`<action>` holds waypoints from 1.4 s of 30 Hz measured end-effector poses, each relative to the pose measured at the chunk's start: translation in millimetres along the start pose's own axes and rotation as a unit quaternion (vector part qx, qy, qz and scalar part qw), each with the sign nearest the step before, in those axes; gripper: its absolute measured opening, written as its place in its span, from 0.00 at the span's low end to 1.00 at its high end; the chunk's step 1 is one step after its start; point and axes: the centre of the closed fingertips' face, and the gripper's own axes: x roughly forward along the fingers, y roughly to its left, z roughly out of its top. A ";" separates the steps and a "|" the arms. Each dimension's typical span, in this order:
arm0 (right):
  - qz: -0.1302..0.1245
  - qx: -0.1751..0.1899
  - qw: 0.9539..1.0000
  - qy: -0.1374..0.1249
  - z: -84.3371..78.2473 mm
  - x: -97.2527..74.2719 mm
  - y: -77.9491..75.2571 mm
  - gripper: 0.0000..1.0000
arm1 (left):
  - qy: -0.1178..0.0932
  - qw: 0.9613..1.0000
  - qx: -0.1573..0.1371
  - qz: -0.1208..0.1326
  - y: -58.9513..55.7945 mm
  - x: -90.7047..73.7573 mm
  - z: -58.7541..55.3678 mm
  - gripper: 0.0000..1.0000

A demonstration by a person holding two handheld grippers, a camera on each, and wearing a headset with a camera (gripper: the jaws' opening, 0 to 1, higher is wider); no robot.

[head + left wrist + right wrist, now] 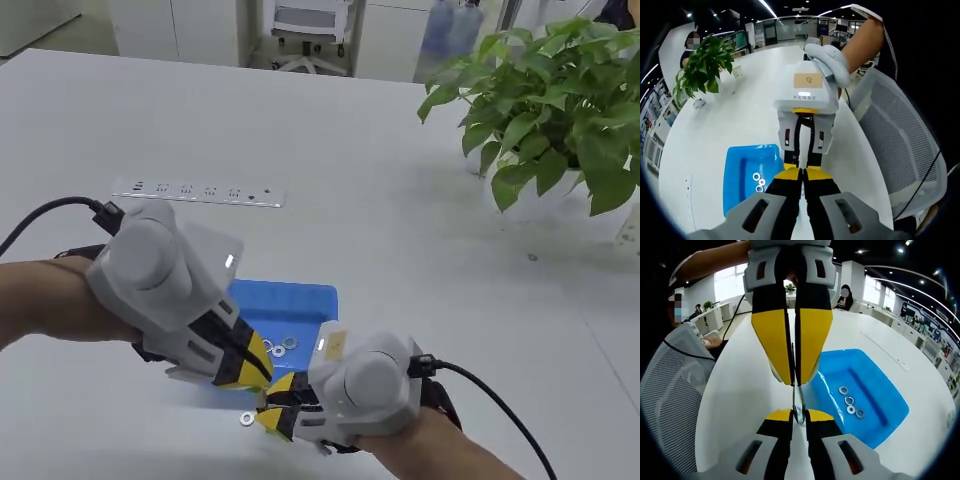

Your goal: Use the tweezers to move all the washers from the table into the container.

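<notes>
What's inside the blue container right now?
Four washers lie loose on the blue container's floor in the right gripper view. In the head view the left gripper and right gripper cover its near edge, hiding anything there.

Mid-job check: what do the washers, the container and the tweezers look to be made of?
Washers: metal by the look, silver-grey with a bright sheen.
Container: likely plastic, uniform glossy blue with rounded, moulded walls.
Tweezers: probably steel, a thin grey sliver, too slim to be sure.
</notes>
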 end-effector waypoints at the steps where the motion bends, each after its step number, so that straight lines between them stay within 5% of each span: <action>1: 0.000 0.002 1.000 0.000 -0.1 -0.1 0.0 0.12 | -0.001 1.000 -0.001 0.000 0.2 0.1 0.1 0.05; 21: -0.007 0.006 1.000 0.003 0.2 -2.8 -2.0 0.16 | 0.005 1.000 -0.004 -0.001 12.4 0.1 0.2 0.05; 42: -0.017 0.011 1.000 0.017 -1.2 -2.5 -5.7 0.09 | 0.008 1.000 0.005 -0.004 10.3 1.5 -1.0 0.05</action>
